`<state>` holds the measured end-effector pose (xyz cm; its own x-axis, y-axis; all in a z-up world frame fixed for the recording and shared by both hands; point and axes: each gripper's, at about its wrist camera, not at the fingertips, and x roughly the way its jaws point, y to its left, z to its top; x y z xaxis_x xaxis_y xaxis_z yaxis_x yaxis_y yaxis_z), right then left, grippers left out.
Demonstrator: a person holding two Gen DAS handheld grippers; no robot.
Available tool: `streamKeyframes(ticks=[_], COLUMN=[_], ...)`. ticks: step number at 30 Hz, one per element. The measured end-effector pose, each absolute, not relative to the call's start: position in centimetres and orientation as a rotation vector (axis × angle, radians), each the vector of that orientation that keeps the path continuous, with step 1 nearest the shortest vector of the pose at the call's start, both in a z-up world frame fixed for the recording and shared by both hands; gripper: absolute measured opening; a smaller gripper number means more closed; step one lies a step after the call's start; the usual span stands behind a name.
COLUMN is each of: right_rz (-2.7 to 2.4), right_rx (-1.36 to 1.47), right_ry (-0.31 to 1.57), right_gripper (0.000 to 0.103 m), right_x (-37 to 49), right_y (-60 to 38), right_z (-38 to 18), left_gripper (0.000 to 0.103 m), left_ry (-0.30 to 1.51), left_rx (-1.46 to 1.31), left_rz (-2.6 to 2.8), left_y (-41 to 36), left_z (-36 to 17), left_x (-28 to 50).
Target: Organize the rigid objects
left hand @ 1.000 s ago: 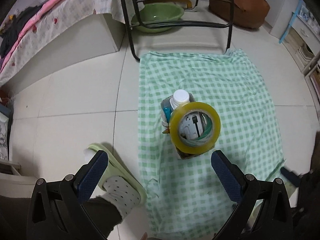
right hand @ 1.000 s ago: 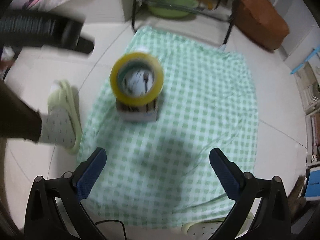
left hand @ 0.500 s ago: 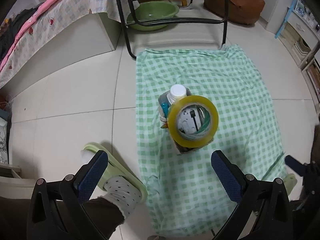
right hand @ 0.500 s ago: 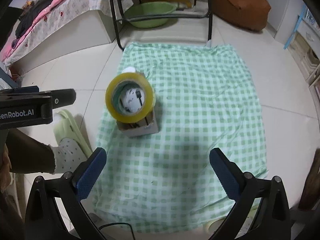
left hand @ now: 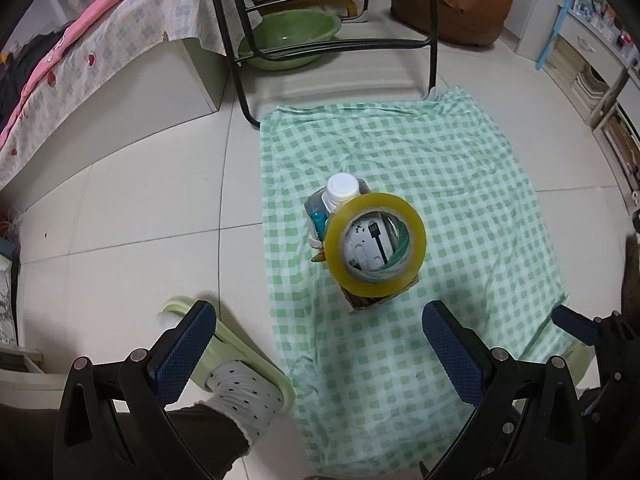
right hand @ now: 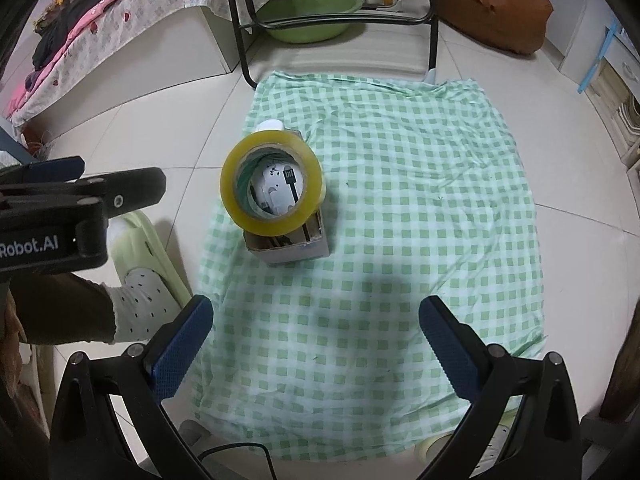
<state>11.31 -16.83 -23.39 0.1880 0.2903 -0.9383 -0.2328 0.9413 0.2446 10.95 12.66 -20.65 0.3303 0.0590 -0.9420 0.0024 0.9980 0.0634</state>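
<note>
A small cardboard box (left hand: 366,300) (right hand: 294,250) stands on a green checked cloth (left hand: 460,200) (right hand: 420,200) on the floor. A yellow roll of tape (left hand: 376,242) (right hand: 272,184) rests tilted on top of the box. A white-capped bottle (left hand: 341,190) and a blue item (left hand: 319,220) stick up from the box behind the roll. My left gripper (left hand: 316,354) is open, high above and well short of the box. My right gripper (right hand: 316,346) is open too, nothing between its fingers. The left gripper's body (right hand: 60,216) shows at the left in the right wrist view.
A person's foot in a dotted sock and green slipper (left hand: 240,368) (right hand: 148,280) stands left of the cloth. A black metal rack (left hand: 332,44) with a green basin (left hand: 288,40) stands beyond the cloth. A bed (left hand: 80,64) lies far left, a brown bag (right hand: 492,4) far right.
Both grippers have risen and drawn back a little, so the box with the tape looks smaller. The right wrist view swung to face the cloth squarely. Nothing was grasped.
</note>
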Motion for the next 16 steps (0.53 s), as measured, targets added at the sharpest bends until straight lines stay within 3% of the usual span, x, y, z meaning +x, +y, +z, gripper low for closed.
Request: streamKeyframes(ticks=[16], right_rz=[0.376], right_rx=[0.064], right_ry=[1.385], right_gripper=[0.103], right_x=[11.4], right_y=[-16.4], right_z=[-24.4], left_gripper=[0.103], left_ry=[1.252], left_rx=[0.014], left_rz=[0.075], left_y=[13.5], left_z=[-20.7], left_x=[11.2])
